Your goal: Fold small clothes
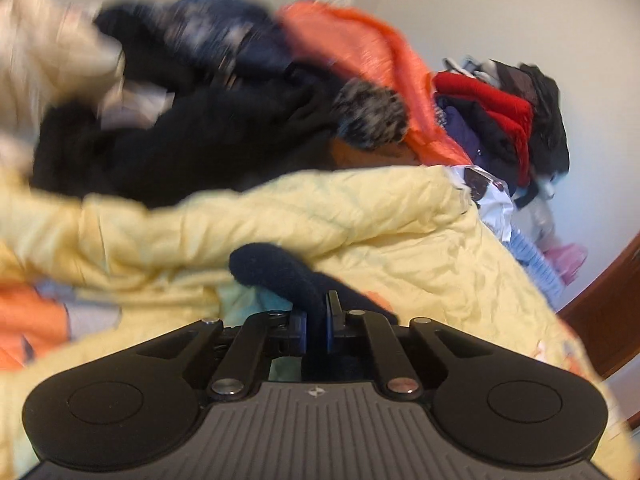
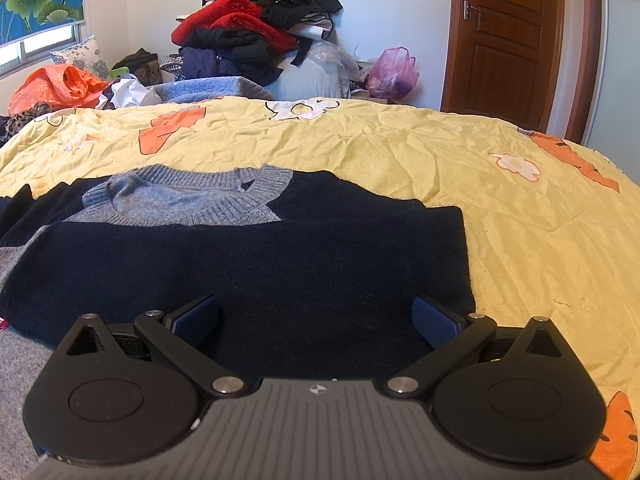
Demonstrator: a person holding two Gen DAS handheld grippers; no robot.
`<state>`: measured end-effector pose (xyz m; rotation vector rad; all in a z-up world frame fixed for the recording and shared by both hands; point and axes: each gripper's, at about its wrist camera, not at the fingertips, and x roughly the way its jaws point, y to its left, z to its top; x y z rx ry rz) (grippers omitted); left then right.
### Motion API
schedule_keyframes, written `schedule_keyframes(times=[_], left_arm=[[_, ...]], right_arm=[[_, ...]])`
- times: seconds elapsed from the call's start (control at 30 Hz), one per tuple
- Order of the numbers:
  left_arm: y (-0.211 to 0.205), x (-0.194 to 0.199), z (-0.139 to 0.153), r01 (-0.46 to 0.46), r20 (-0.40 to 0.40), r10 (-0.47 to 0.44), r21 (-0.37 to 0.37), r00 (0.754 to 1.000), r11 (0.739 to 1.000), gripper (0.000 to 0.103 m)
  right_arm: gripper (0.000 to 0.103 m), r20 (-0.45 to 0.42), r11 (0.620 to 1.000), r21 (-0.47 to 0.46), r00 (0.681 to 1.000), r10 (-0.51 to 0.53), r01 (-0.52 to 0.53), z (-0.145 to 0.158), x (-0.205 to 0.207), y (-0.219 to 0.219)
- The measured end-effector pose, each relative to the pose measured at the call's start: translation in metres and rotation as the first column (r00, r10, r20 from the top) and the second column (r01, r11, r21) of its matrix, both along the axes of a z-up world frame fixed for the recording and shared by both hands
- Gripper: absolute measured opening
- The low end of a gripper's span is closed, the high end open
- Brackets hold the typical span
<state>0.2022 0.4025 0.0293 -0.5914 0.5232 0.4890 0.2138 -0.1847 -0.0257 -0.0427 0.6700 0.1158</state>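
Observation:
A navy knit sweater [image 2: 248, 264] with a grey ribbed collar [image 2: 188, 196] lies flat on the yellow flowered bedspread [image 2: 400, 152], its right side folded in to a straight edge. My right gripper [image 2: 316, 316] hovers over the sweater's lower part, open, with nothing between its blue pads [image 2: 434, 320]. In the left wrist view my left gripper [image 1: 317, 312] is shut on a fold of navy knit cloth [image 1: 272, 268], which curls up and to the left over the yellow bedspread [image 1: 320, 212]. That view is blurred.
A heap of red, black and navy clothes [image 2: 256, 28] stands at the far edge of the bed by the wall. An orange plastic bag [image 2: 56, 84] lies far left, a pink bag [image 2: 392, 68] far right, near a brown door [image 2: 508, 40]. Dark and orange garments [image 1: 200, 132] are piled just beyond the left gripper.

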Motion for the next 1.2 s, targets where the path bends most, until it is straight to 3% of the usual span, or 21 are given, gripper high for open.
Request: schedule_keyframes(times=[0.07,0.13,0.23,0.37,0.43,0.47,0.53,0.6,0.73,0.77,0.83,0.87,0.93,0.97,1.0,1.03,1.07,1.1,1.13,1.17,1.2], left_arm=[[-0.032,0.001,0.021,0.039,0.002,-0.040,0.147,0.999,0.988,0.008],[-0.081,-0.003,0.044,0.110,0.031,-0.123,0.281,0.992,0.953,0.008],[-0.169,-0.014,0.062,0.260,0.082,-0.311,0.373,0.947,0.891,0.008],[-0.294,-0.025,0.042,0.513,0.054,-0.566,0.361,0.822,0.779,0.008],[-0.346,-0.026,0.017,0.625,-0.019,-0.657,0.328,0.754,0.708,0.008],[-0.366,-0.026,0.004,0.660,-0.059,-0.680,0.314,0.731,0.682,0.008],[-0.389,-0.026,-0.015,0.698,-0.121,-0.699,0.295,0.704,0.652,0.008],[-0.396,-0.027,-0.026,0.702,-0.170,-0.689,0.310,0.704,0.641,0.008],[-0.380,-0.047,-0.007,0.684,-0.116,-0.690,0.324,0.714,0.653,0.009],[-0.370,-0.051,0.000,0.671,-0.081,-0.687,0.324,0.722,0.667,0.010],[-0.350,-0.060,0.013,0.621,-0.044,-0.650,0.354,0.758,0.699,0.012],[-0.336,-0.058,0.018,0.575,-0.054,-0.605,0.389,0.795,0.720,0.019],[-0.305,-0.049,0.022,0.497,-0.101,-0.511,0.452,0.854,0.741,0.064],[-0.284,-0.043,0.023,0.444,-0.118,-0.445,0.474,0.888,0.760,0.097],[-0.262,-0.039,0.024,0.381,-0.104,-0.379,0.475,0.920,0.794,0.101],[-0.235,-0.036,0.026,0.332,-0.073,-0.334,0.427,0.940,0.841,0.101],[-0.204,-0.032,0.027,0.313,-0.043,-0.315,0.307,0.948,0.899,0.101],[-0.172,-0.028,0.025,0.296,0.005,-0.300,0.137,0.954,0.945,0.101],[-0.141,-0.027,0.018,0.268,0.073,-0.264,-0.045,0.962,0.962,0.100],[-0.118,-0.027,0.011,0.228,0.123,-0.208,-0.176,0.970,0.958,0.100],[-0.100,-0.029,0.005,0.165,0.141,-0.131,-0.261,0.981,0.951,0.100]], right_arm=[[0.103,0.000,1.000,0.000,1.000,0.000,0.000,0.000,0.000,0.000],[0.103,0.000,1.000,0.001,1.000,0.000,0.000,0.000,0.000,0.000],[0.103,0.000,1.000,0.002,1.000,0.000,0.000,0.000,0.000,-0.001],[0.103,0.000,1.000,0.004,1.000,0.001,-0.001,0.000,0.001,-0.001],[0.103,0.002,1.000,0.013,1.000,0.000,0.000,0.000,0.000,-0.001],[0.103,0.002,1.000,0.015,1.000,0.000,0.000,0.000,0.000,-0.001],[0.103,0.002,1.000,0.018,1.000,-0.001,0.001,0.000,0.000,-0.001],[0.103,0.002,1.000,0.020,1.000,-0.001,0.001,0.001,0.001,-0.002],[0.103,0.002,1.000,0.020,1.000,-0.001,0.000,0.001,0.001,-0.002],[0.103,0.003,1.000,0.021,1.000,0.000,0.000,0.001,0.001,-0.002],[0.103,0.004,1.000,0.025,1.000,0.000,0.000,0.001,0.001,-0.003],[0.103,0.004,1.000,0.024,1.000,0.000,0.000,0.001,0.001,-0.003],[0.103,0.004,1.000,0.026,1.000,0.000,0.000,0.001,0.001,-0.003],[0.103,0.004,1.000,0.024,1.000,-0.001,0.001,0.001,0.001,-0.002],[0.103,0.004,1.000,0.022,1.000,-0.001,0.001,0.001,0.000,-0.002],[0.103,0.005,1.000,0.022,1.000,-0.001,0.001,0.001,0.000,-0.001],[0.103,0.005,1.000,0.023,1.000,-0.001,0.001,0.001,0.000,-0.001],[0.103,0.005,1.000,0.023,1.000,-0.001,0.001,0.001,0.000,-0.001],[0.103,0.005,1.000,0.022,1.000,-0.001,0.001,0.001,0.000,0.000],[0.103,0.004,1.000,0.021,1.000,-0.001,0.001,0.001,0.000,-0.001],[0.103,0.004,1.000,0.021,1.000,-0.001,0.000,0.001,0.000,-0.001]])
